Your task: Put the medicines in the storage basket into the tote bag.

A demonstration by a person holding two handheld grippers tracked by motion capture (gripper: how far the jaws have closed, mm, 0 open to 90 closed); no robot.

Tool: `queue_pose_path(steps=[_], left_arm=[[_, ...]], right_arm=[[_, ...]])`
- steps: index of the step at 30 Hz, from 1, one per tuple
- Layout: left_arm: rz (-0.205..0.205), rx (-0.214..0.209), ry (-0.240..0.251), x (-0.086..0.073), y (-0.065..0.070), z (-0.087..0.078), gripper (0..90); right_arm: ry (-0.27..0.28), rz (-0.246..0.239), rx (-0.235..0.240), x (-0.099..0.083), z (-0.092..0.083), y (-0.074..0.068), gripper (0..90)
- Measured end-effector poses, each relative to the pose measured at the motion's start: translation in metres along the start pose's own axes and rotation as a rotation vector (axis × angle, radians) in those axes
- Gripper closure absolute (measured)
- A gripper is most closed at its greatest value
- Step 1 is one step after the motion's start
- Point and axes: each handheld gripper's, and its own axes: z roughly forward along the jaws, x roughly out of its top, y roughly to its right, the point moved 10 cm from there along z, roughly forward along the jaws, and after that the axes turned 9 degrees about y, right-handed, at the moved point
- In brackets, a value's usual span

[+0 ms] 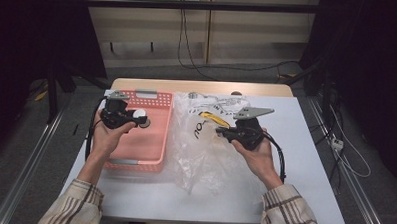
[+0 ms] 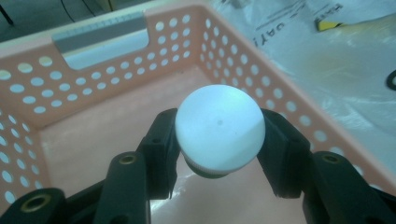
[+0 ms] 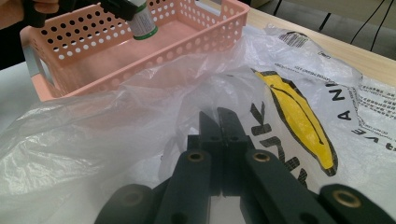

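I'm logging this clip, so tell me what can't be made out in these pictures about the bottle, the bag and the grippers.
- Bottle label: left gripper view, hidden under its white cap; right gripper view, too small to read.
- Plastic bag contents: cloudy folds hide any.
- Bag print: creased, cut off by the right edge.
- Right gripper: whether film is pinched, jaws hide it.
- Basket floor: partly behind the left gripper.

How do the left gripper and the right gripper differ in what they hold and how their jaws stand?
The left gripper clamps a white-capped bottle over the pink basket, jaws parted around it; the right gripper has jaws shut together on the plastic bag. Both have black jaws.
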Motion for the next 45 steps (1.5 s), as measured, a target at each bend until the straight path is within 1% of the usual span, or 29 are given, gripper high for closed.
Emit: queue_pose_path(steps=[1, 3, 5, 6, 7, 8, 9, 11, 13, 14, 17, 18, 19, 20, 21, 22, 23, 26, 27, 29, 35, 37, 38, 39, 42, 45], left_arm=[[0.006, -0.005, 0.001, 0.001, 0.002, -0.003, 51.2], [0.015, 0.000, 0.010, 0.003, 0.006, -0.008, 51.2], [0.031, -0.003, 0.009, 0.004, 0.008, -0.014, 51.2], [0.031, -0.002, 0.013, 0.005, 0.010, -0.016, 51.2], [0.032, -0.014, 0.035, 0.007, 0.013, -0.020, 51.2], [0.032, -0.014, 0.035, 0.007, 0.013, -0.020, 51.2], [0.035, -0.016, 0.046, 0.008, 0.015, -0.021, 51.2], [0.035, -0.031, 0.058, 0.011, 0.020, -0.024, 51.2], [0.048, -0.046, 0.078, 0.014, 0.025, -0.028, 51.2], [0.048, -0.046, 0.078, 0.014, 0.025, -0.028, 51.2], [0.058, -0.063, 0.084, 0.015, 0.035, -0.031, 51.2], [0.068, -0.069, 0.083, 0.016, 0.037, -0.032, 51.2], [0.069, -0.075, 0.087, 0.016, 0.041, -0.033, 51.2], [0.081, -0.084, 0.089, 0.017, 0.046, -0.034, 51.2], [0.081, -0.084, 0.089, 0.017, 0.046, -0.034, 51.2], [0.083, -0.090, 0.089, 0.017, 0.051, -0.034, 51.2], [0.089, -0.090, 0.088, 0.016, 0.052, -0.034, 51.2], [0.091, -0.097, 0.090, 0.017, 0.056, -0.035, 51.2], [0.090, -0.108, 0.102, 0.019, 0.060, -0.037, 51.2], [0.089, -0.116, 0.100, 0.019, 0.063, -0.038, 51.2], [0.106, -0.151, 0.103, 0.020, 0.079, -0.037, 51.2], [0.100, -0.161, 0.110, 0.021, 0.084, -0.037, 51.2], [0.108, -0.162, 0.118, 0.023, 0.089, -0.038, 51.2], [0.108, -0.162, 0.118, 0.023, 0.089, -0.038, 51.2], [0.110, -0.177, 0.126, 0.026, 0.098, -0.039, 51.2], [0.127, -0.193, 0.126, 0.028, 0.107, -0.041, 51.2]], right_arm=[[-0.001, 0.000, -0.002, 0.000, 0.000, 0.000, 90.0], [-0.001, -0.002, -0.002, 0.000, -0.001, 0.000, 90.0], [-0.002, -0.003, -0.002, 0.000, -0.001, 0.000, 90.0], [-0.002, -0.002, -0.002, 0.000, 0.000, 0.000, 90.0], [-0.002, -0.003, -0.002, 0.000, 0.000, 0.000, 90.0], [-0.002, -0.003, -0.002, 0.000, -0.001, 0.000, 90.0], [-0.001, -0.004, -0.002, 0.000, -0.001, 0.000, 90.0], [-0.001, -0.002, -0.002, 0.000, -0.001, 0.000, 90.0], [-0.004, -0.004, -0.002, -0.001, 0.000, 0.000, 90.0], [-0.004, -0.004, -0.001, -0.001, 0.000, 0.000, 90.0], [-0.003, -0.001, -0.001, -0.001, 0.000, 0.000, 90.0], [-0.003, -0.003, -0.001, -0.001, 0.000, 0.000, 90.0], [-0.004, -0.004, -0.001, -0.001, 0.000, 0.000, 90.0], [-0.004, -0.004, 0.000, -0.001, 0.000, 0.000, 90.0], [-0.004, -0.004, 0.000, -0.001, 0.000, 0.000, 90.0], [-0.003, -0.004, 0.001, -0.002, -0.001, -0.001, 90.0], [-0.003, -0.004, 0.000, -0.002, -0.001, -0.001, 90.0], [-0.006, -0.003, 0.001, -0.003, 0.000, -0.001, 90.0], [-0.005, -0.001, 0.001, -0.003, 0.000, 0.000, 90.0], [-0.005, 0.001, -0.001, -0.003, -0.001, 0.000, 90.0], [-0.002, -0.003, -0.001, -0.002, -0.001, 0.000, 90.0], [-0.004, -0.007, -0.001, -0.002, -0.001, 0.000, 90.0], [-0.004, -0.008, 0.000, -0.002, -0.001, -0.001, 90.0], [-0.004, -0.008, -0.001, -0.002, -0.001, -0.001, 90.0], [-0.007, -0.007, -0.001, -0.003, -0.001, 0.000, 90.0], [-0.007, -0.009, -0.001, -0.003, -0.001, 0.000, 90.0]])
